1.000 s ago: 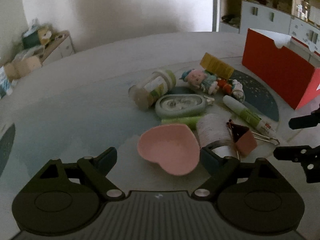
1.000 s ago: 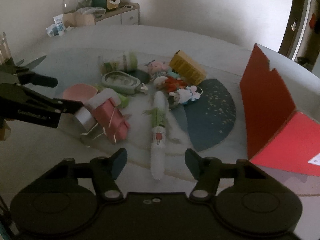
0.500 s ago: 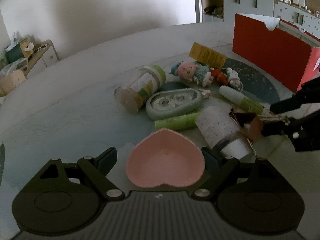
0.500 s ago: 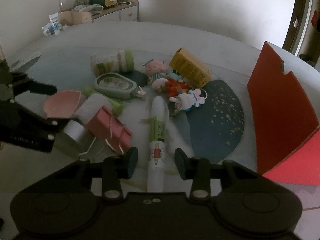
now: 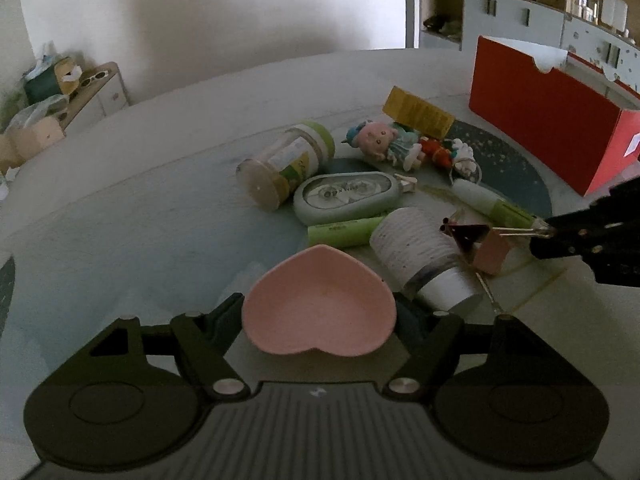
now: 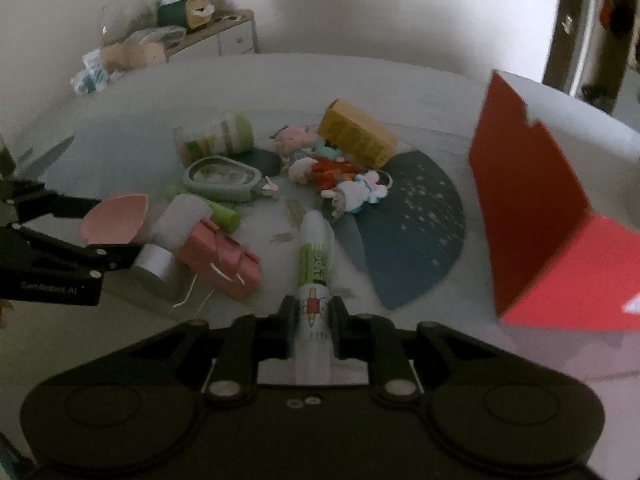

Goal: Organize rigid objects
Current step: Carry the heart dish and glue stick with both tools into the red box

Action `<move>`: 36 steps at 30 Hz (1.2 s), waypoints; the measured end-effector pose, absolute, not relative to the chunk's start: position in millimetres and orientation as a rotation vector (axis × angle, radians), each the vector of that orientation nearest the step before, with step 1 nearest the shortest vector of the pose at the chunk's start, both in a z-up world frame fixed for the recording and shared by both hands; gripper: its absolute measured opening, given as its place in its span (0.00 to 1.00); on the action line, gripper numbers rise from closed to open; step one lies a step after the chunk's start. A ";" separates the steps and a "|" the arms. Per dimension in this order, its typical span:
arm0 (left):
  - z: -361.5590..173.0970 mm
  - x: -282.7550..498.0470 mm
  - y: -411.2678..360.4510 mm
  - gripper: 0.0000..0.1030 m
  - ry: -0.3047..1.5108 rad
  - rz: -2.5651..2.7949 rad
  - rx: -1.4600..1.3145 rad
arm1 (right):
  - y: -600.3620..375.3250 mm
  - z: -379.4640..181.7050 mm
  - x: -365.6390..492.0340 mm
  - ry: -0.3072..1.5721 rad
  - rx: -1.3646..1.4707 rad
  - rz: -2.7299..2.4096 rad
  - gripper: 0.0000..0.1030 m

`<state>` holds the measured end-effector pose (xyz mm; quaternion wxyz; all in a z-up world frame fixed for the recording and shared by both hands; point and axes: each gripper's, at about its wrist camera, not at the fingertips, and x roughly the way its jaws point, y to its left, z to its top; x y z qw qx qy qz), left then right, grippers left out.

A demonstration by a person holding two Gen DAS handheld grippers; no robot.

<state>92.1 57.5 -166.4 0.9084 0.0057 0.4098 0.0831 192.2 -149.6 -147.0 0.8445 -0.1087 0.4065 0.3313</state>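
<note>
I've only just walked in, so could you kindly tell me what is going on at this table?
A person is sorting a pile of small objects with two handheld claws. The left claw brackets the pink heart-shaped dish, its fingers at both sides. The right claw has closed on the white and green glue tube. The toy figures, yellow box and jar lie untouched, and the red box stands nearby.

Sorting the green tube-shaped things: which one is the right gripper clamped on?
The white-and-green glue tube, held between the right gripper fingers. The plain green tube lies untouched by the grey case.
</note>
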 end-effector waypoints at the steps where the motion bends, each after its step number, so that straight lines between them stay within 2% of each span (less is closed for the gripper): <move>1: -163.6 90.4 56.9 0.75 0.844 0.175 0.009 | -153.7 -144.3 191.0 0.861 -0.210 0.696 0.16; 19: -83.9 65.4 12.5 0.75 0.781 0.151 -0.036 | -212.5 -79.8 171.3 0.779 -0.092 0.741 0.16; 36: -19.0 131.2 -80.3 0.75 0.697 0.031 0.020 | -279.8 -13.5 235.4 0.644 -0.018 0.702 0.16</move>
